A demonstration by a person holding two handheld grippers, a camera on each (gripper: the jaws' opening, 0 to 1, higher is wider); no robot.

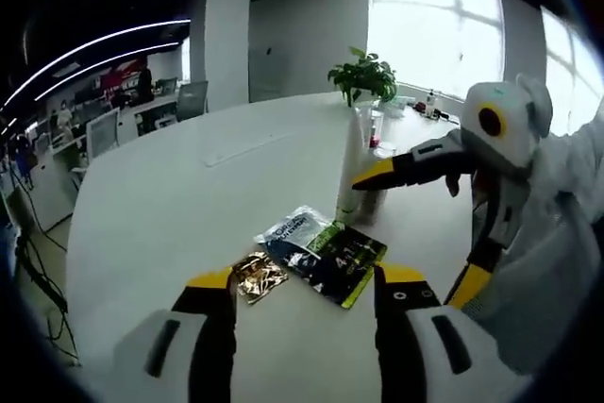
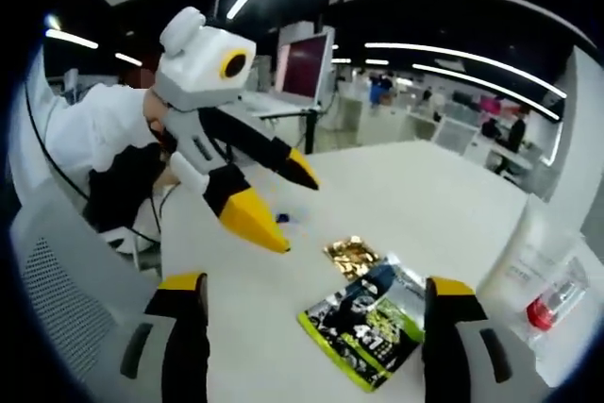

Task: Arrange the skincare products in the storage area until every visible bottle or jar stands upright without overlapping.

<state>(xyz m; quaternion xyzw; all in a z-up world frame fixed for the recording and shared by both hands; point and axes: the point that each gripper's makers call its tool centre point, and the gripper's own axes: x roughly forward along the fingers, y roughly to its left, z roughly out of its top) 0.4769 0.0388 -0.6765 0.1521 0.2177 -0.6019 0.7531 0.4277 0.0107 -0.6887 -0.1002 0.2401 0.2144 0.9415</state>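
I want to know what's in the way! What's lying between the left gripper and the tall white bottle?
In the left gripper view, flat packets lie on the table between the left gripper and the tall white bottle.

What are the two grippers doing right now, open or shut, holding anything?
Left gripper: open, holding nothing, jaws either side of the sachets on the table.
Right gripper: open, holding nothing, above the same sachets.
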